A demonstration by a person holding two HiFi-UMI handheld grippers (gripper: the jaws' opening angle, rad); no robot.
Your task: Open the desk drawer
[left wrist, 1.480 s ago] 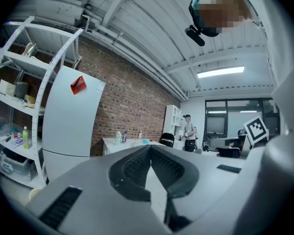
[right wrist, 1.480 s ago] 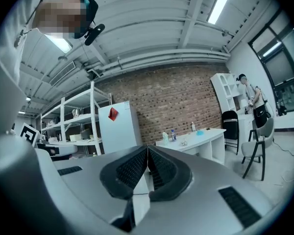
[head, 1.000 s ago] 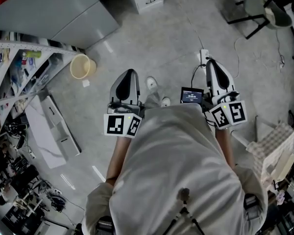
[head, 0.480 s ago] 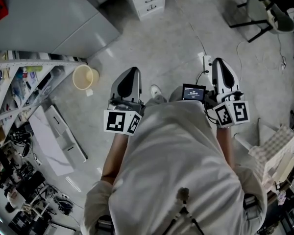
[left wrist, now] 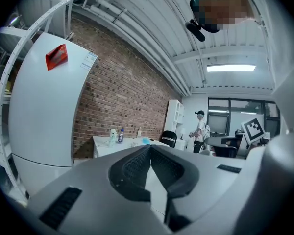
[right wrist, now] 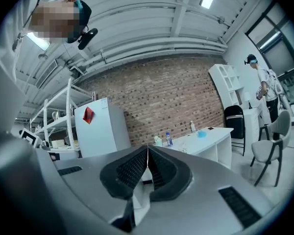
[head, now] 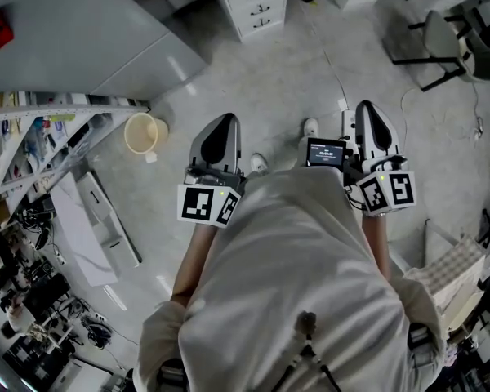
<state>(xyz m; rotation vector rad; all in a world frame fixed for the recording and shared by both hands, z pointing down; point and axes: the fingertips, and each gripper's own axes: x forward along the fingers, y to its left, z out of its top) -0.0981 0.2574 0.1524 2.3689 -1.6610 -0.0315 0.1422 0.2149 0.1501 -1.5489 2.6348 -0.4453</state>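
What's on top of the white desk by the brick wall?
Bottles and something small and blue sit on the white desk. The right gripper covers the desk's left end, so anything there is hidden.

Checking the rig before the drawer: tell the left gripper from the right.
The right gripper has a lit screen beside it; the left gripper has none. The left gripper hangs near the bucket; the right gripper is well away from it. Both are shut, empty and point forward over the floor.
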